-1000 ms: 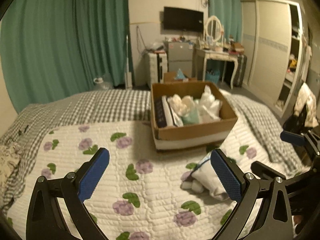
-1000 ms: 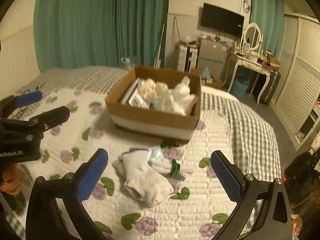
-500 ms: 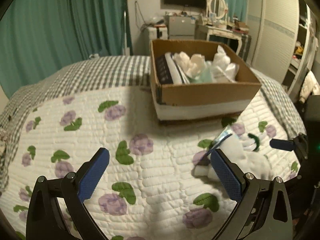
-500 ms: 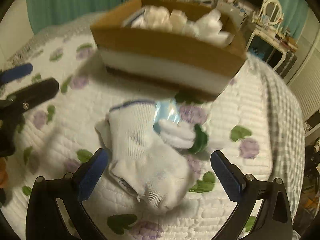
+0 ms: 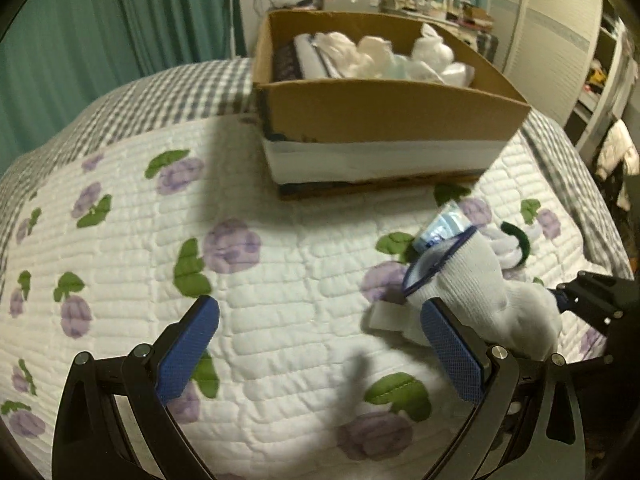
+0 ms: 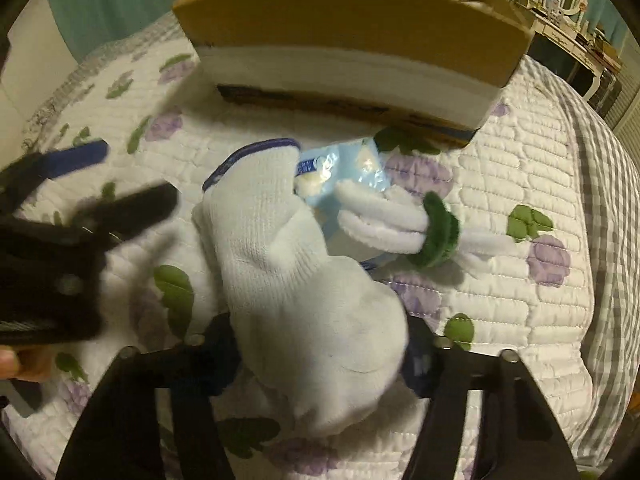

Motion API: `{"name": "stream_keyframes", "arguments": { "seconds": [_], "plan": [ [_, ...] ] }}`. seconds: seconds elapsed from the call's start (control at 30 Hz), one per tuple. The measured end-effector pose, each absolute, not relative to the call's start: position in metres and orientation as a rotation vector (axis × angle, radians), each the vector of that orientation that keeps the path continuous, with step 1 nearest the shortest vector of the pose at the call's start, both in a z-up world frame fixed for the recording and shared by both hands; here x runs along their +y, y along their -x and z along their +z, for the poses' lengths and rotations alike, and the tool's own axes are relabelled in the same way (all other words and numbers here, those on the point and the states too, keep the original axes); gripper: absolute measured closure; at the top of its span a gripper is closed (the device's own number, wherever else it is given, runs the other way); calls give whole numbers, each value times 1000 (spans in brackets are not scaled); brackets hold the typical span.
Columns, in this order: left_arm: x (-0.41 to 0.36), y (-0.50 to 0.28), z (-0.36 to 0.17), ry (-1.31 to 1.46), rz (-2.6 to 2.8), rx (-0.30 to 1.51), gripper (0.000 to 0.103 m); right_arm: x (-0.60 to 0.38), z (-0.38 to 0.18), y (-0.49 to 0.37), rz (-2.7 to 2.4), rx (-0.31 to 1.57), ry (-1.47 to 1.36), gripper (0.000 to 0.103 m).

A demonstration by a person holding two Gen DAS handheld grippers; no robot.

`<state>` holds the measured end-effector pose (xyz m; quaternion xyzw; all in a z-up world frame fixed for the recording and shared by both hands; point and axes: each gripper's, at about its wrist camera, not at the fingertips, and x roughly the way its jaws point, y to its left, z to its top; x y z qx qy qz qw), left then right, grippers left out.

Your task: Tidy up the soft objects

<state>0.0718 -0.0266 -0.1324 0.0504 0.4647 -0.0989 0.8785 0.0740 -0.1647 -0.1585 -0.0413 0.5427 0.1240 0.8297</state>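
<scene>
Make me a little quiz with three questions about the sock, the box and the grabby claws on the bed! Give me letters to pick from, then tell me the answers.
1. Where does the cardboard box sit?
A. on the quilt, beyond the white sock
B. on the floor
C. on top of the sock

2. What colour is the trim at the sock's opening?
A. red
B. dark blue
C. yellow

3. What is between the left gripper's fingers?
A. the sock
B. the box
C. nothing, only bare quilt

Answers:
1 A: both views show the box resting on the flowered quilt, farther off than the sock.
2 B: a dark blue line rims the cuff.
3 C: its blue pads stand wide apart over quilt, while the right gripper is closing, with the sock's toe end between its jaws.
</scene>
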Motion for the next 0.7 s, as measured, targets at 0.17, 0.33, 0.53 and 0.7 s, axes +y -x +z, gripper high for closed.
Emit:
{"name": "stream_keyframes", "arguments": {
  "seconds": [0.17, 0.33, 0.53, 0.7],
  "plan": [
    [-43, -74, -131, -96, -227, 984, 0, -195, -136, -64, 183, 1090, 76, 46],
    [-65, -77, -134, -120, -238, 982, 0, -233, -123, -60, 104, 1057, 1, 46],
    [-76, -83, -154, -120, -243, 1019, 1, -252, -122, -61, 51, 1046, -73, 46],
    [-79, -91, -183, -171, -190, 1065, 9, -249, -132, -63, 51, 1061, -61, 45]
  ]
}}
